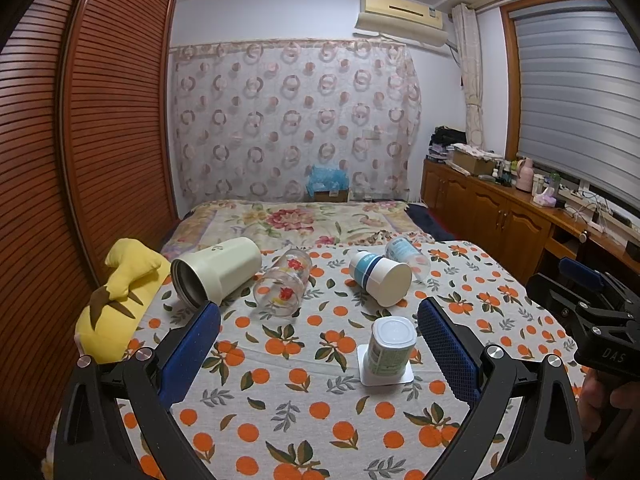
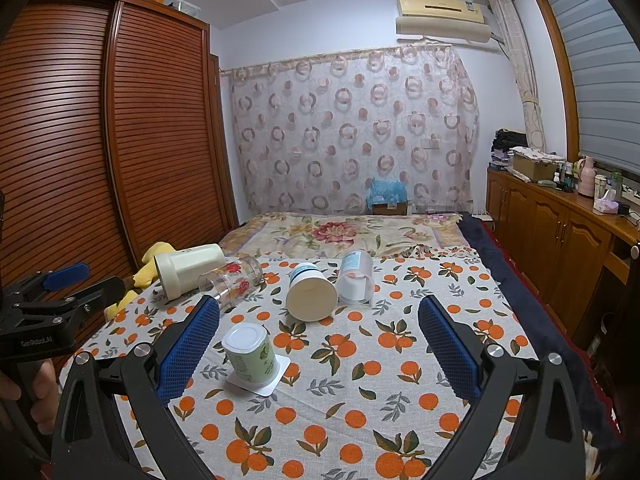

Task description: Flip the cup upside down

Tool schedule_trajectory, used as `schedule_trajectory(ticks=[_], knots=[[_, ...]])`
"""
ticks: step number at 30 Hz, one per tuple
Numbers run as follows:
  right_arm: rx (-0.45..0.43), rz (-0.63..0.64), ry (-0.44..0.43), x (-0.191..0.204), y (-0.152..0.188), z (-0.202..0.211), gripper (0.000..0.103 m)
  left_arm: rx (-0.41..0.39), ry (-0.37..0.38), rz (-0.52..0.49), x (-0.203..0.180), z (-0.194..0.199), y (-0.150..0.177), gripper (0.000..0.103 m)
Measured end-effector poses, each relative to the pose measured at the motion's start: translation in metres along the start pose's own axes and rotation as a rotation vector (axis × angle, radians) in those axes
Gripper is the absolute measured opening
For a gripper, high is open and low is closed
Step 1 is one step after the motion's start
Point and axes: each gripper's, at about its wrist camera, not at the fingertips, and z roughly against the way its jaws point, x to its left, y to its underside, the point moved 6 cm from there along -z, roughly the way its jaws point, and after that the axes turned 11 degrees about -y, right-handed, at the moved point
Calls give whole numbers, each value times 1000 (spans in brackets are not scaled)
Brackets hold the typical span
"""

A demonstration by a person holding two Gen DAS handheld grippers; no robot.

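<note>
My left gripper (image 1: 319,332) hangs above the orange-print cloth (image 1: 304,408) with its blue pads spread wide and nothing between them. My right gripper (image 2: 319,330) is spread just as wide and also holds nothing.

The small green-labelled cup (image 1: 391,350) stands mouth down on its square white lid, resting on the cloth. From my left gripper it sits just inside the right pad, close to it but not touching. From my right gripper the same cup (image 2: 250,354) lies just beside the left pad, a little ahead of its tip.

Further ahead of both grippers four more vessels lie on their sides. The cream tumbler (image 1: 216,274) is far left, its open mouth turned toward me. Just right of it lies the clear glass with red flowers (image 1: 283,282); the two look to be touching, though I cannot tell for sure. Ahead and slightly right lies the white cup with blue bands (image 1: 380,276), and behind it the clear plastic cup with a blue label (image 1: 407,256), the two pressed together.

A yellow plush toy (image 1: 120,292) lies at the cloth's left edge, beside the tumbler. In my left view the right gripper shows at the right margin; in my right view the left gripper shows at the left margin, with fingers (image 2: 44,392) on its handle.
</note>
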Motion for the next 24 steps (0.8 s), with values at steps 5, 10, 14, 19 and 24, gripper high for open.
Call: schedule_trajectory(ticks=[5, 10, 14, 19, 24], knots=[[-1, 0, 1, 0, 0, 0, 100, 0, 0, 1, 0, 0, 0, 95], [0, -1, 0, 0, 0, 1, 100, 0, 1, 1, 0, 0, 0, 95], [0, -1, 0, 0, -1, 1, 100, 0, 0, 0, 0, 0, 0, 95], [0, -2, 0, 0, -1, 1, 100, 0, 0, 0, 0, 0, 1, 95], [0, -1, -1, 0, -1, 2, 100, 2, 1, 2, 0, 0, 1, 95]])
